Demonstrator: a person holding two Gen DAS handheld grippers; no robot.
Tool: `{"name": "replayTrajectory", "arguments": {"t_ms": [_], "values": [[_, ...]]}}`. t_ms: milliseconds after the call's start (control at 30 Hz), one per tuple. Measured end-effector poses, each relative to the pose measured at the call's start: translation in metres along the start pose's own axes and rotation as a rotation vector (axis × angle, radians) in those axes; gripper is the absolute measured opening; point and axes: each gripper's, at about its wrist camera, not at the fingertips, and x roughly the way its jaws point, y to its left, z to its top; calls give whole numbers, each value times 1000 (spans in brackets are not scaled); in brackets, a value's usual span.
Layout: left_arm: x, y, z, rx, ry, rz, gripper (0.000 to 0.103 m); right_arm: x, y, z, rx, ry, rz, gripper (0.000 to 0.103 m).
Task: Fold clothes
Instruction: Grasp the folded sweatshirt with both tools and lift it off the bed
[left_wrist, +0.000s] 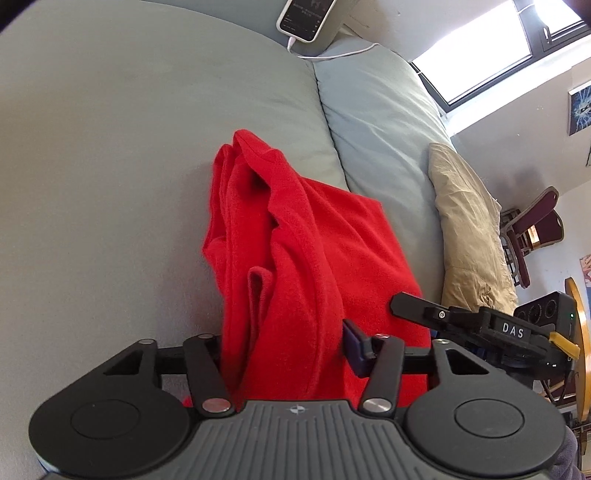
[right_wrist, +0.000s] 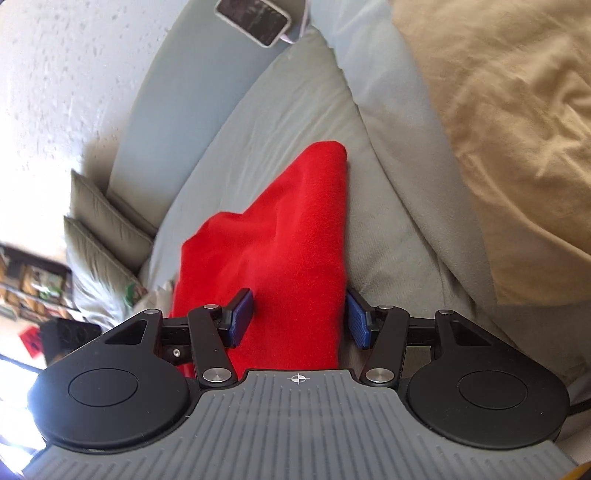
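Observation:
A red fleece garment (left_wrist: 295, 229) lies bunched on the grey sofa seat (left_wrist: 110, 166). In the left wrist view it runs up between the fingers of my left gripper (left_wrist: 290, 343) and fills the gap. The right blue pad (left_wrist: 355, 347) presses its side; the left pad is hidden behind the cloth. In the right wrist view a smoother fold of the garment (right_wrist: 291, 229) fills my right gripper (right_wrist: 300, 317), with both blue pads against it. One black finger (left_wrist: 406, 306) of the right gripper shows at the garment's right edge.
A phone (left_wrist: 304, 16) on a white cable rests on the sofa back. A beige pillow (left_wrist: 469, 229) leans at the right end of the sofa. Grey cushions (right_wrist: 103, 229) stand at the other end. A chair (left_wrist: 532, 236) and a window are beyond.

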Motion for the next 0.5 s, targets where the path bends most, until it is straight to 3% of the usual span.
{"name": "replayTrajectory", "arguments": {"t_ms": [67,133,300,433,500], "values": [[-4,-16,-6,53,-35,72,39,-1,14,-3,-83,-14,-54,33],[-10,-41,-14,151,-85,171,34,-4,28,-7,-149,-36,-102,25],[-32,-112,-48,408,-259,365,31,-27,71,-29,-357,-154,-226,20],[-53,-157,-71,499,-412,404,32,-76,90,-43,-446,-307,-240,20],[-59,-179,-75,523,-458,375,32,-106,91,-44,-425,-374,-223,20]]}}
